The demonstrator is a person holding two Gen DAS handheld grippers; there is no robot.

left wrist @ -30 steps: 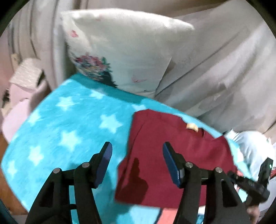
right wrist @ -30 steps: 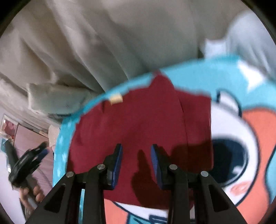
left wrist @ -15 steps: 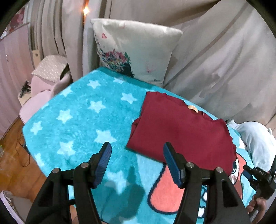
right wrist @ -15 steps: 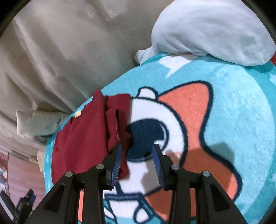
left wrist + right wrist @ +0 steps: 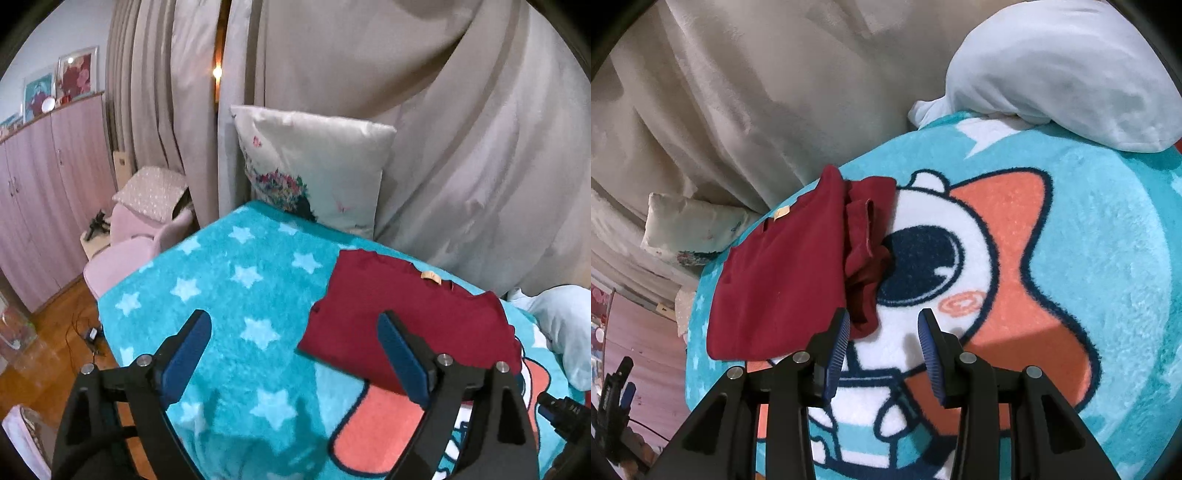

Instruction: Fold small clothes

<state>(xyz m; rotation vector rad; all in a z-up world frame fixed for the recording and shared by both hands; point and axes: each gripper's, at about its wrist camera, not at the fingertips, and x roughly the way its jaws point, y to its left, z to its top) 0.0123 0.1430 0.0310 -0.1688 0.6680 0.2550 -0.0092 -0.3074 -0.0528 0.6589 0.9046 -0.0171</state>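
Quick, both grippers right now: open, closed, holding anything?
Left gripper: open, holding nothing.
Right gripper: open, empty, beside the red garment.

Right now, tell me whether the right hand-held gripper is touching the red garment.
Cannot tell. In the right wrist view the open right hand-held gripper has one pad overlapping the red garment at its bunched edge, but neither contact nor a gap shows plainly.

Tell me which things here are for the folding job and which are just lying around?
For the job:
red shirt
left gripper, open
right gripper, open

Just lying around:
star blanket
flowery pillow
curtain
pale blue bundle
pink chair
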